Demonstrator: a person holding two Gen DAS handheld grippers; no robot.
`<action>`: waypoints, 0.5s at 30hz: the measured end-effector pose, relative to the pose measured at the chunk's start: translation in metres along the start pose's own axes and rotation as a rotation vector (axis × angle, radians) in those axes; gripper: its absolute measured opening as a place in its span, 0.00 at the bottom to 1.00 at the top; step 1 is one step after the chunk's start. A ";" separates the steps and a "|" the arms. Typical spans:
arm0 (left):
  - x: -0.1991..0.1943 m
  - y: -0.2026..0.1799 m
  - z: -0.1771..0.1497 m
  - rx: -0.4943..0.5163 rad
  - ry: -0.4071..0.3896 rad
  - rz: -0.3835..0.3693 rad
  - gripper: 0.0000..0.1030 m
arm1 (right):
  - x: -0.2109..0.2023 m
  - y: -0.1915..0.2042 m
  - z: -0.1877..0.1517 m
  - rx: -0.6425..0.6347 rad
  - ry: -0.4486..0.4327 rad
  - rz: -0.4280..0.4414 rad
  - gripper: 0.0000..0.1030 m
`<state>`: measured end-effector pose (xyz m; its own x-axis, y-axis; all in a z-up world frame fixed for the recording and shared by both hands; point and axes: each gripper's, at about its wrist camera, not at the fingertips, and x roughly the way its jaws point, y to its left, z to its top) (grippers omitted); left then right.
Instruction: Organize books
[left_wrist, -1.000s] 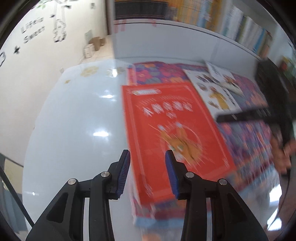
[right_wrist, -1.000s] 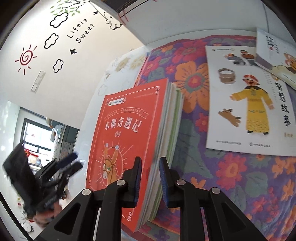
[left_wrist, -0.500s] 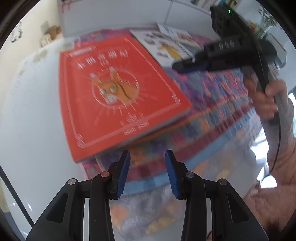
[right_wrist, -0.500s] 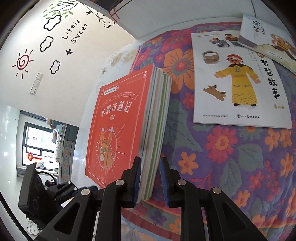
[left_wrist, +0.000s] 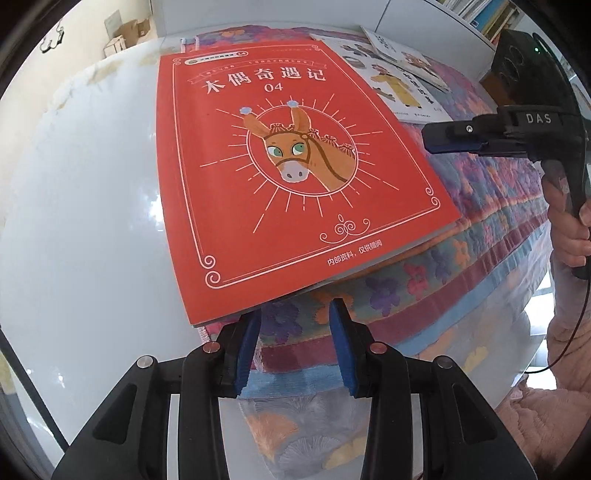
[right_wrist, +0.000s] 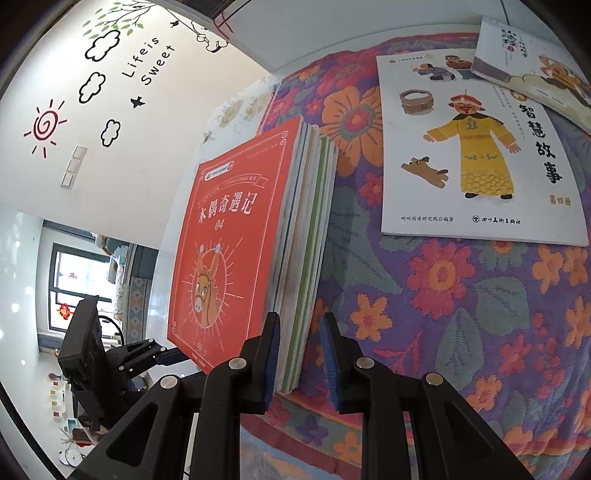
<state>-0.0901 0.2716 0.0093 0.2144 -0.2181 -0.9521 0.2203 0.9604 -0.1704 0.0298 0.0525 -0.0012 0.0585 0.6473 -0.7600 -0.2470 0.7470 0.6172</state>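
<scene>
A stack of thin books topped by a red book with a donkey lies on the floral cloth. My left gripper hovers just in front of the stack's near edge, open, with only cloth showing between its fingers. In the right wrist view the stack shows its page edges. My right gripper sits at the stack's near corner with a narrow gap between its fingers. The left pad is close beside the pages and the right pad is clear of them. It also shows beside the stack as the right gripper.
A white picture book with a yellow-robed figure and another book overlapping its far corner lie on the cloth to the right. The glossy white table extends to the left. A person's hand holds the right tool. A decorated wall stands behind.
The left gripper has tipped downward and sunk toward the stack's near edge, and the red book now fills its view. The right gripper has edged up to the stack's corner, its gap slightly wider.
</scene>
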 end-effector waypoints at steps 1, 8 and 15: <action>0.000 0.002 0.001 -0.010 0.000 -0.003 0.35 | 0.001 0.000 0.000 0.001 0.001 -0.001 0.21; 0.005 -0.003 0.003 -0.004 -0.003 0.057 0.34 | 0.004 0.001 -0.003 -0.009 0.015 0.006 0.21; 0.004 -0.020 0.006 0.024 0.003 0.093 0.34 | 0.000 -0.001 -0.001 -0.008 0.003 0.014 0.21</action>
<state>-0.0879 0.2510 0.0107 0.2324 -0.1281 -0.9642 0.2224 0.9720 -0.0756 0.0291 0.0514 -0.0017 0.0518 0.6575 -0.7517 -0.2553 0.7364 0.6265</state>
